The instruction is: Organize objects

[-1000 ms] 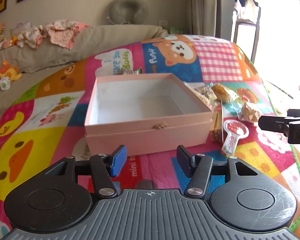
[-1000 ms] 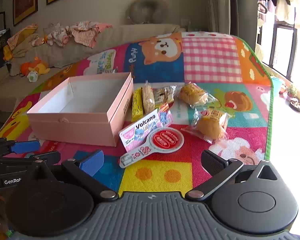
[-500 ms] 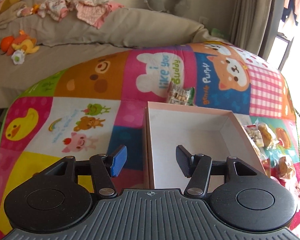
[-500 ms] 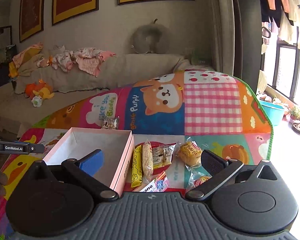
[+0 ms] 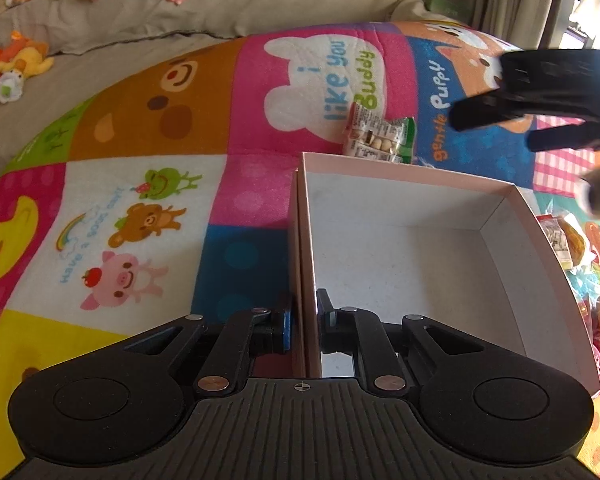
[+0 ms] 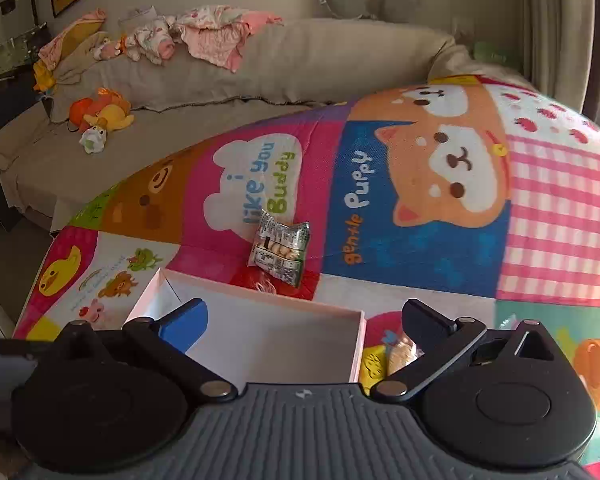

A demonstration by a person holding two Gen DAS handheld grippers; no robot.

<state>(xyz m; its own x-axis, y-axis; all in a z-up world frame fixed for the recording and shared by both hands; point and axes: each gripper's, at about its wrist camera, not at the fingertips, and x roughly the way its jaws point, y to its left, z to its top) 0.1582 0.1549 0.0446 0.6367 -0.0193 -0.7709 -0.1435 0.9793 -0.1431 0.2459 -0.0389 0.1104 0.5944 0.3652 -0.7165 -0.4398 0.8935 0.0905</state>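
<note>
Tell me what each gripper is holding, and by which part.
Left gripper: shut on the pink box, pinching its left side wall. Right gripper: open, holding nothing.

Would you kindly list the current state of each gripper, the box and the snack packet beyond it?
left gripper: shut on the box's left wall.
right gripper: open, holding nothing, above the box.
pink box: open, nothing inside.
snack packet: sealed, lying flat on the mat, outside the box.

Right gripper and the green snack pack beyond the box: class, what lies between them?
In the right wrist view, the box's open inside and far wall lie between the right gripper and the snack pack, then bare mat.
</note>
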